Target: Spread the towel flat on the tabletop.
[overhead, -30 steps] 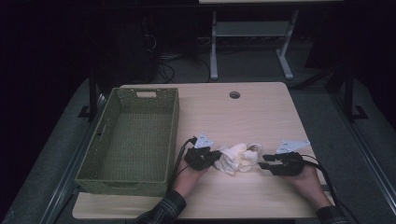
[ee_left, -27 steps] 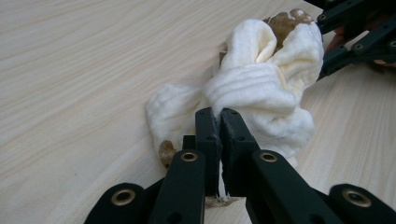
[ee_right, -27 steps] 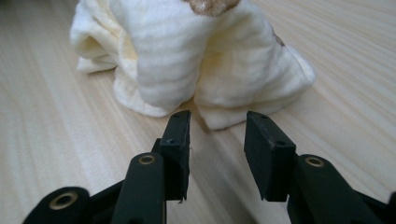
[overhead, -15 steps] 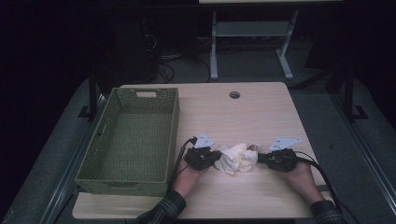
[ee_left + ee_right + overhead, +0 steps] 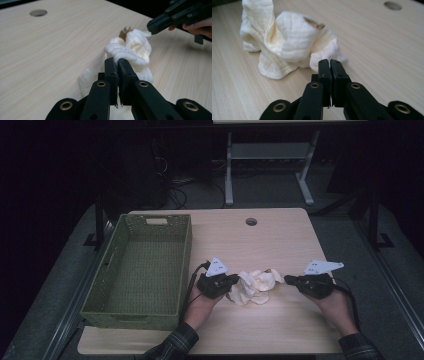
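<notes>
High view: cream cloth [image 5: 255, 286] lies crumpled on pale wooden table [image 5: 280, 240], between two handheld grippers, right of green woven basket [image 5: 145, 265]. Left gripper [image 5: 117, 63] jaws pressed together, pinching fold of cloth at its near edge. Right gripper [image 5: 329, 65] jaws closed, tips meeting cloth's edge; grip on fabric cannot be told. Cloth soft, ribbed gauze, bunched in folds, small brown mark [image 5: 314, 24] on top.

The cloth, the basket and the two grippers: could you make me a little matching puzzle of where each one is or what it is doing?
Things:
1. cream cloth
2. green basket
3. left gripper
4. table hole

States:
A. jaws shut on the cloth's edge
B. crumpled between the two grippers
C. at the table's far edge
D. empty, on the table's left side

Pairs: 1-B, 2-D, 3-A, 4-C
</notes>
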The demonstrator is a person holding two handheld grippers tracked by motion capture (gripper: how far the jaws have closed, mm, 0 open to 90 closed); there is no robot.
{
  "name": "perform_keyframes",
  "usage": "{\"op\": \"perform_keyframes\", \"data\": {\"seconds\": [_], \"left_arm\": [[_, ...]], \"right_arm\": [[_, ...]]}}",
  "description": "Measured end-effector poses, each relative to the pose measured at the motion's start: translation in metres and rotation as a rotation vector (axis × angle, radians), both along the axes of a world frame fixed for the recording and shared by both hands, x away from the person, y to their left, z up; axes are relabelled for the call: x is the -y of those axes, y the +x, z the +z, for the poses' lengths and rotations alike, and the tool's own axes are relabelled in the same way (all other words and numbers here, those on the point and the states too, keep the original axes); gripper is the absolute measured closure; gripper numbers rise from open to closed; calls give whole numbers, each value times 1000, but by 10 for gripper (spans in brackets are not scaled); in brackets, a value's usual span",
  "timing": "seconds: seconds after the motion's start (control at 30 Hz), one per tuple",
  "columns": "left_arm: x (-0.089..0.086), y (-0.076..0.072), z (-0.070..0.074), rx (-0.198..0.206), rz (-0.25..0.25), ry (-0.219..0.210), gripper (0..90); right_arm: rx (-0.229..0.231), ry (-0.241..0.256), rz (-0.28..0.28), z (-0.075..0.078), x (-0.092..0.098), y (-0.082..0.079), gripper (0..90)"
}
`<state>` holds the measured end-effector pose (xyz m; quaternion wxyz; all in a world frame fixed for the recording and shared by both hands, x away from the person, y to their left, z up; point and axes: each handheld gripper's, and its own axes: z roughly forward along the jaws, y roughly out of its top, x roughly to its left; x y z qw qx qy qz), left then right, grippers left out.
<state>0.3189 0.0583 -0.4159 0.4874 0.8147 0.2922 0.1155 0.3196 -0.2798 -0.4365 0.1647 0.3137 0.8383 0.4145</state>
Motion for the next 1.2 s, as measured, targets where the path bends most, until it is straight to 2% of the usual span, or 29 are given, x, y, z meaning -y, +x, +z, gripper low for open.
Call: {"op": "perform_keyframes", "data": {"seconds": [0.2, 0.43, 0.57, 0.63, 0.73, 0.87, 1.03, 1.07, 1.13, 1.2], "left_arm": [[-1, 6, 17, 19, 30, -34, 864], [-4, 18, 27, -2, 85, -46, 863], [-6, 22, 31, 0, 112, -40, 864], [-7, 29, 34, -8, 137, -29, 864], [-6, 40, 31, -32, 167, -24, 863], [1, 54, 20, -51, 189, 23, 861], [5, 66, 7, -71, 207, 57, 855], [6, 71, 1, -88, 221, 67, 842], [8, 73, -4, -95, 238, 81, 785], [8, 71, -5, -94, 242, 80, 724]], "right_arm": [[60, 20, -34, 20, 18, 1, 883], [102, 37, -97, 39, 38, 6, 884], [115, 29, -125, 47, 44, 11, 884], [120, 21, -136, 48, 46, 16, 884], [98, 12, -145, 43, 50, 30, 884], [53, -10, -155, 28, 47, 47, 884], [12, -37, -151, 8, 41, 64, 883], [5, -45, -155, 4, 39, 68, 883], [-1, -47, -163, -1, 38, 72, 873], [-6, -46, -172, -4, 39, 74, 757]]}}
